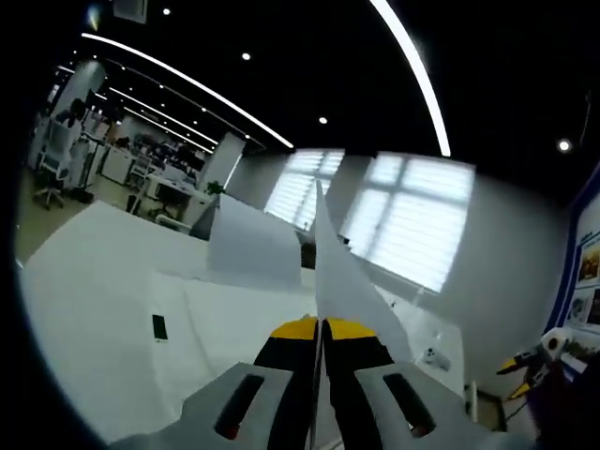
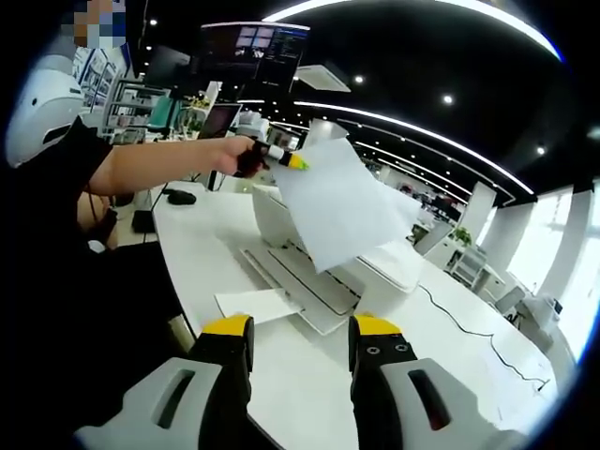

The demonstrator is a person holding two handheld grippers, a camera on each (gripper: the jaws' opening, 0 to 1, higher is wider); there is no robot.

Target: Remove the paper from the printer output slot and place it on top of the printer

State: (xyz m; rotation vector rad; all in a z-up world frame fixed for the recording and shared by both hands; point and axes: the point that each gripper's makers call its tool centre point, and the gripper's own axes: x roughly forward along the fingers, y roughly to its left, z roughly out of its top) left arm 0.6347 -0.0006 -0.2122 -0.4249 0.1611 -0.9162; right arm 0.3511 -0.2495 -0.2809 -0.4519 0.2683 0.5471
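While your left gripper has its yellow-tipped jaws pressed together on the thin white sheet of paper, you see that sheet almost edge-on in the left gripper view, rising from the jaw tips as a narrow blade toward the bright windows. Its lower edge is hidden between the jaws. Left of it lies the flat white top of the printer, with a small dark rectangle you cannot make out clearly, and an upright white flap behind. At the far right edge, your right gripper shows as yellow-and-black tips, partly cut off by the rim.

In the right gripper view, your arm reaches in from the left and your left gripper pinches the paper at its upper left corner; the sheet hangs in the air in front of and above the white printer, covering part of its body. A second small white sheet lies on the white table just beside the printer's ribbed tray. A thin dark cable trails off to the right. At the bottom, your right gripper holds its jaws well apart, with nothing between them.
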